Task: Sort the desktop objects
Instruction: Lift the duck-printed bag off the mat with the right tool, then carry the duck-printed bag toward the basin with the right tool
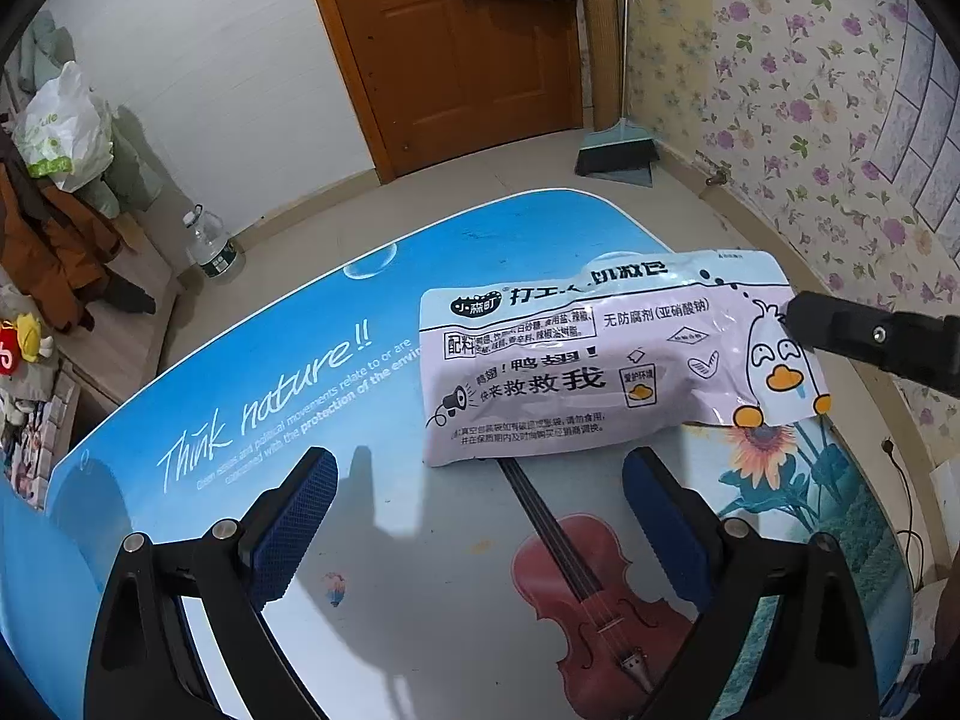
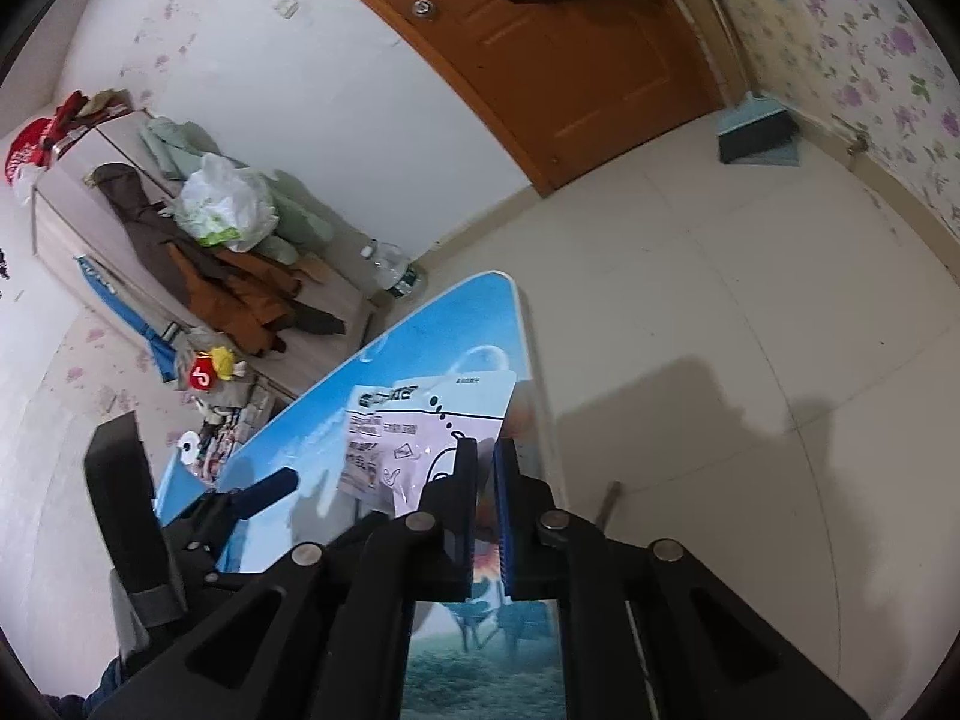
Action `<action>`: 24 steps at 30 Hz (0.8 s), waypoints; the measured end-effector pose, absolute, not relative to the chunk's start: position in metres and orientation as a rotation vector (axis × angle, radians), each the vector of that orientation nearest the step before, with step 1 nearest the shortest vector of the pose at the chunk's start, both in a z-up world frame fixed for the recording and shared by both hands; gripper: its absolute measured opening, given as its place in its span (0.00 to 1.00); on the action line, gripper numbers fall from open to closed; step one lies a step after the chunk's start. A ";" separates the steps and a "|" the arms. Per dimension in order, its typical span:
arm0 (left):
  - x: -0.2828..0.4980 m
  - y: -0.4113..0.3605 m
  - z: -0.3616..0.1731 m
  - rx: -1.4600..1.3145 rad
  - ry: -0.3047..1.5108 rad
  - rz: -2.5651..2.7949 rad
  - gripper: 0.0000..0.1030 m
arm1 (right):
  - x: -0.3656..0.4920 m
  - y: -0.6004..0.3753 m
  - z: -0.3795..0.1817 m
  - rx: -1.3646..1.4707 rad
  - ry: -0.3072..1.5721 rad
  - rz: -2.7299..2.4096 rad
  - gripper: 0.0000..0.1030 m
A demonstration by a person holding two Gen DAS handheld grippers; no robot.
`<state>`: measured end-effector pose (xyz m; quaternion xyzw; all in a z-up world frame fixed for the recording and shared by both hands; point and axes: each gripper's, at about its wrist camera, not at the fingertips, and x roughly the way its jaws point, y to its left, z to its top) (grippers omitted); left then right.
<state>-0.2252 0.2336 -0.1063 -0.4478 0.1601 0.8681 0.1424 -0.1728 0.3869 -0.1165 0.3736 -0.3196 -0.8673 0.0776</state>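
Snack pouch (image 1: 600,360), lilac with duck cartoon, seen raised at duck end above blue printed tabletop (image 1: 252,360), far side of violin print (image 1: 594,594). Right gripper (image 2: 486,462) clamped on pouch's duck-end edge, jaws pressed together. Left gripper (image 1: 480,516) held near side of pouch, jaws wide apart, nothing between.

Glossy plastic snack packet (image 1: 600,360) (crinkled)
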 end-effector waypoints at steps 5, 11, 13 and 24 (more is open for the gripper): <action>-0.225 0.228 -0.100 -1.270 0.465 2.528 0.94 | -0.169 0.393 -0.124 1.139 -0.990 -2.595 0.06; -0.233 0.208 -0.092 -1.258 0.455 2.587 0.94 | -0.166 0.399 -0.128 1.154 -0.993 -2.598 0.06; -0.239 0.201 -0.091 -1.269 0.443 2.615 0.94 | -0.166 0.399 -0.128 1.154 -0.990 -2.597 0.06; -0.277 0.172 -0.109 -1.402 0.415 2.707 0.94 | -0.168 0.400 -0.135 1.183 -0.993 -2.590 0.06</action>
